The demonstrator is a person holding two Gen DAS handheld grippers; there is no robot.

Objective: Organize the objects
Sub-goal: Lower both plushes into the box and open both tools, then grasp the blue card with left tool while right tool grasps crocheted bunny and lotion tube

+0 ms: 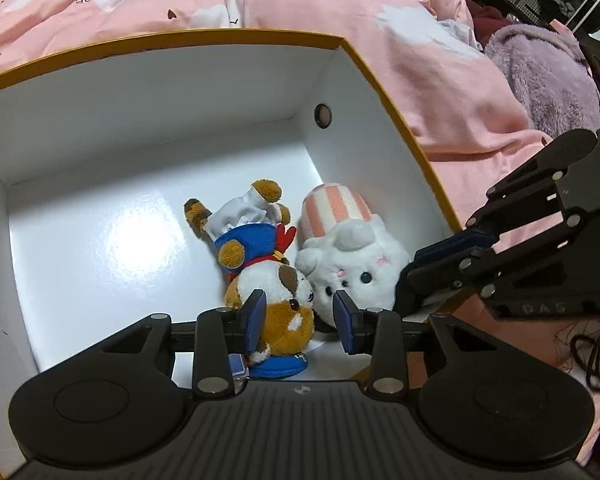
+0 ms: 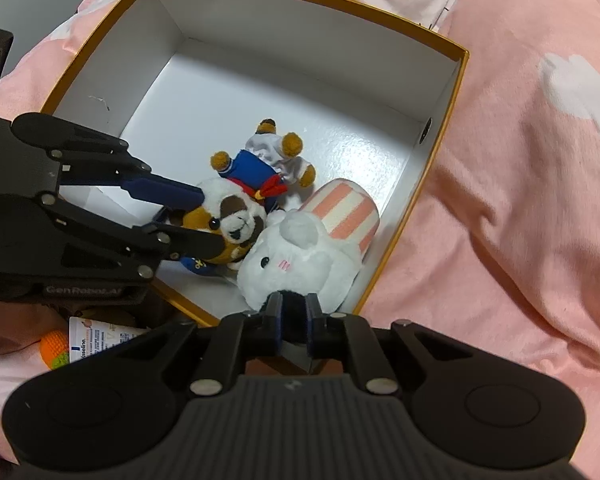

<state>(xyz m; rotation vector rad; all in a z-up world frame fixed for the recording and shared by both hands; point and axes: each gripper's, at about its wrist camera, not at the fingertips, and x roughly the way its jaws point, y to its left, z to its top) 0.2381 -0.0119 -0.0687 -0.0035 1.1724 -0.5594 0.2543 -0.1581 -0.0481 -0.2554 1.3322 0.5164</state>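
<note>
Left wrist | one box | two plush toys: dog, rabbit | left jaws spread, right pressed together

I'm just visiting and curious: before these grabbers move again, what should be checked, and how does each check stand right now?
1. Brown-and-white plush dog in blue sailor top inside orange-rimmed white cardboard box: ok.
2. White plush bunny with pink-striped end inside box: ok.
3. Left gripper fingers astride the dog's head, gap showing: ok.
4. Right gripper released from bunny: cannot tell.
5. Toys touch each other: ok.
</note>
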